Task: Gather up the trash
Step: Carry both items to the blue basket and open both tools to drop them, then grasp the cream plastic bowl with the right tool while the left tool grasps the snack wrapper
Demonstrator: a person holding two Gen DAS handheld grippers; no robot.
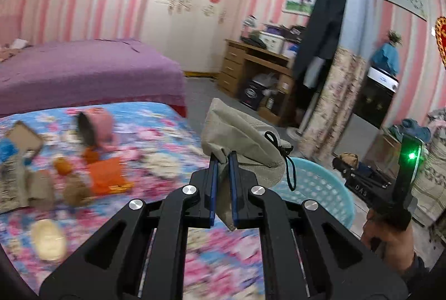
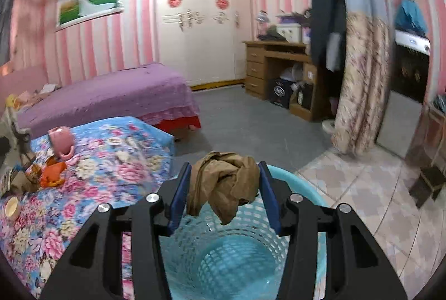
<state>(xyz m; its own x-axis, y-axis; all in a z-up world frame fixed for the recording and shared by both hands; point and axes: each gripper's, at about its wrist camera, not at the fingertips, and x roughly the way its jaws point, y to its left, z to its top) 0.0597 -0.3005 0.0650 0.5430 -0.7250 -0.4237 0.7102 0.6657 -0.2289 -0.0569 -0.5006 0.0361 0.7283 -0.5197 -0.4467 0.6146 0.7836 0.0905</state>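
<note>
Left gripper jaws clamped on beige cloth hat, held above floral bedspread's right edge, beside blue basket. Right gripper jaws pinch crumpled brown wrapper directly over basket's open mouth.

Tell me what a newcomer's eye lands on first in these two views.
First, the crumpled brown rag clamped in the right tool, hanging directly over the open light-blue basket beside the bed. Next, the beige cloth hat with a black cord pinched in the left tool, near the basket's rim. Behind them, clutter including a tipped pink mug lies on the floral bedspread.
</note>
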